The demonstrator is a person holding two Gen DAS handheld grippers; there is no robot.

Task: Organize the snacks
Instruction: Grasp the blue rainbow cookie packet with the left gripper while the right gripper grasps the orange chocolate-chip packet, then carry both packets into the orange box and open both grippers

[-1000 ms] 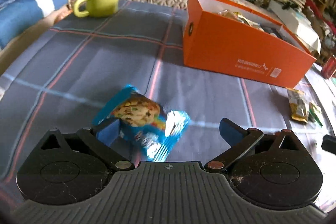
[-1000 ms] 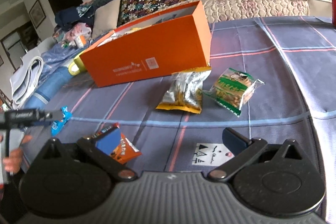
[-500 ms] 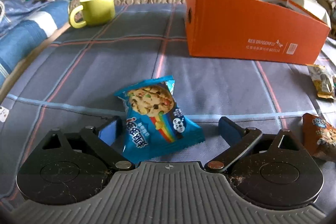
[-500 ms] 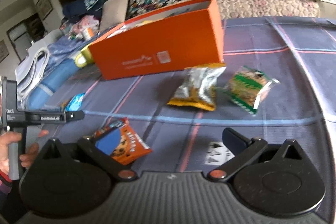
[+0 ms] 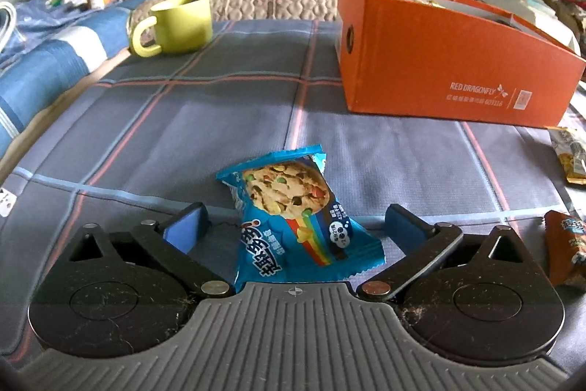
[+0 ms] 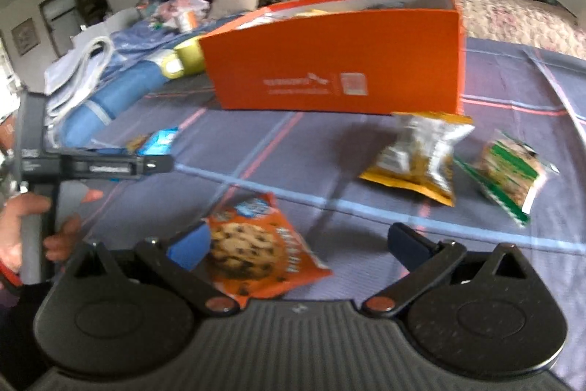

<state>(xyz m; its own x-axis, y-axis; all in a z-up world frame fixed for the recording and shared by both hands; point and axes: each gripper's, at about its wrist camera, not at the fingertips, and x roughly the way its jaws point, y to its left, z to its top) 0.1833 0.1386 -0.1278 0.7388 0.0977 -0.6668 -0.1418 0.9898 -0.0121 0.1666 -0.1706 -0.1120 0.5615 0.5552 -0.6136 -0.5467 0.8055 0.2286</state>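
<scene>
The left gripper (image 5: 293,218) is spread wide, the blue cookie packet (image 5: 296,218) lying between its fingers, untouched, long axis running away from the tongs and leaning slightly left. The right gripper (image 6: 296,244) is likewise released; the orange cookie packet (image 6: 256,248) lies against its left finger, blurred. Only the right view shows the yellow packet (image 6: 421,156) and green packet (image 6: 509,174) ahead-right. The orange box (image 5: 439,54) sits ahead; its contents are mostly hidden.

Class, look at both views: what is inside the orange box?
Inside the orange box, only yellowish snack wrappers peek above the rim. The walls hide everything lower, so the contents cannot be counted.
</scene>
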